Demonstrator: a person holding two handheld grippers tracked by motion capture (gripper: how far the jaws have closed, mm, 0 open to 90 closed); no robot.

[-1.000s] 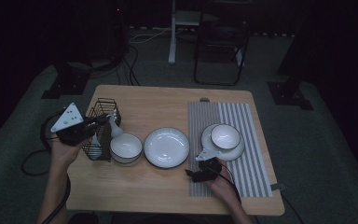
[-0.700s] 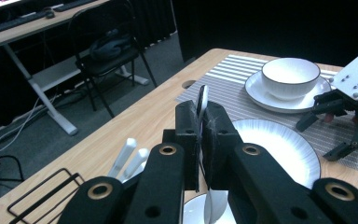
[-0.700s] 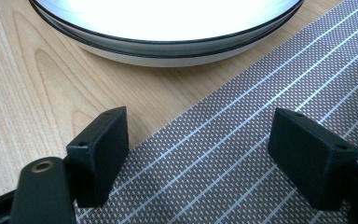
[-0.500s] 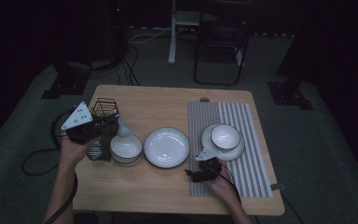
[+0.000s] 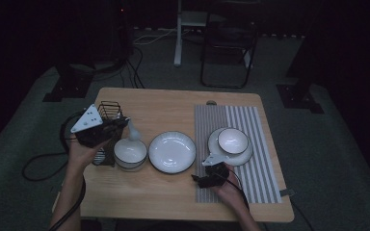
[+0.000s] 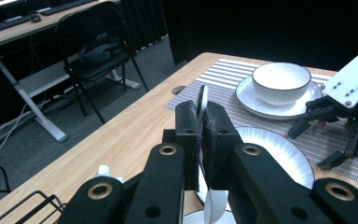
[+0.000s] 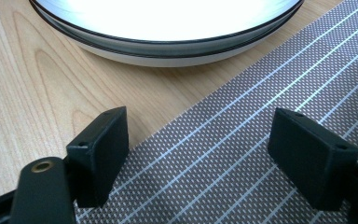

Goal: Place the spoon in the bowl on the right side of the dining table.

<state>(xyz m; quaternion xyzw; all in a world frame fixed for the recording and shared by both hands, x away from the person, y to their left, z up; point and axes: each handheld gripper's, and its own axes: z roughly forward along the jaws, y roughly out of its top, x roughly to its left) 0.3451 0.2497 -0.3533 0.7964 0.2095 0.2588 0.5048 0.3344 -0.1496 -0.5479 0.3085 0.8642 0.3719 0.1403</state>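
Item: one white ceramic spoon (image 5: 133, 131), which we found clamped by its thin handle between the shut jaws of the left gripper (image 5: 119, 124). Its bowl end hung over the small bowl (image 5: 130, 151) at the table's left, just beside the black wire basket (image 5: 107, 110).

Handling, as we judged it: glazed, stiff, light, slippery and brittle. The handle's flat sides offered the only sound hold. A grip near the middle would limit swing, and any knock against a bowl rim risked a chip.

Right gripper (image 5: 203, 179): we recorded its jaws spread wide and empty, low over the near left edge of the striped placemat (image 5: 260, 159).

Surroundings we noted:
- empty shallow plate (image 5: 172, 151), centre of the wooden table (image 5: 173, 108);
- a second bowl (image 5: 232, 140) on a saucer (image 5: 244, 155), upon the placemat;
- the left gripper's cable (image 5: 43, 159) trailing off the table's left edge.

Obstructions: we judged the basket's rim and the small bowl's rim, both close to the spoon, the nearest hazards.
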